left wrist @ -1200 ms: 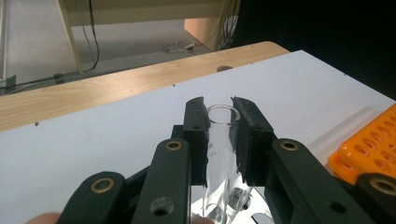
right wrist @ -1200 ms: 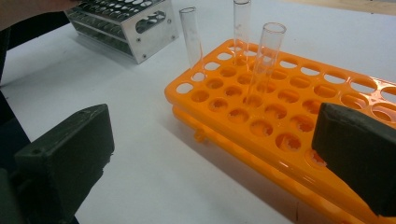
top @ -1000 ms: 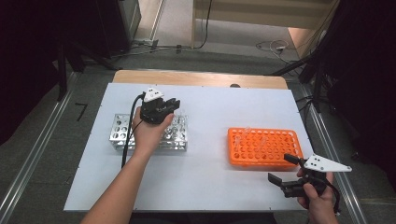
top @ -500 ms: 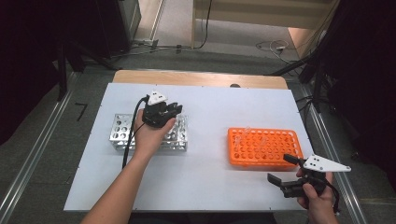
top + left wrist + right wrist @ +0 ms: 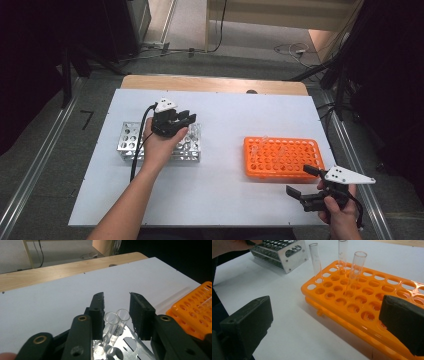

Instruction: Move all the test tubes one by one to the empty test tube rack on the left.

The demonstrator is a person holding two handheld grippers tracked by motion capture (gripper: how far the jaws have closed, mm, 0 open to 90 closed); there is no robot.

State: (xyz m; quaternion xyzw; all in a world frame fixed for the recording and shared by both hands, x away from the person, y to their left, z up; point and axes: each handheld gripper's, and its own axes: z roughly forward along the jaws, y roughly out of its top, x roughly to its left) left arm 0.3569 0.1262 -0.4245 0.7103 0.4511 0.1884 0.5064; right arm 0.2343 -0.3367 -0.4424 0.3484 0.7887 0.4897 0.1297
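Observation:
My left gripper (image 5: 182,117) hovers over the right end of the metal tube rack (image 5: 129,142). In the left gripper view its jaws (image 5: 116,296) flank two clear glass tubes (image 5: 111,320) (image 5: 123,315) that stand in the metal rack (image 5: 135,347). The jaws have just been opening; the pads stand off the tubes, the left one very close. My right gripper (image 5: 301,180) rests open near the table's front right, beside the orange rack (image 5: 295,152). In the right gripper view (image 5: 329,322) nothing lies between its wide jaws. Three clear tubes (image 5: 315,257) (image 5: 343,252) (image 5: 357,267) stand in the orange rack (image 5: 372,302).
The white tabletop (image 5: 225,200) has bare room between the two racks and along the front. A wooden strip (image 5: 210,84) runs along its far edge. Dark equipment and cables lie on the floor around the table.
The left gripper's jaws have spread apart over the metal rack. Both hands stay where they were.

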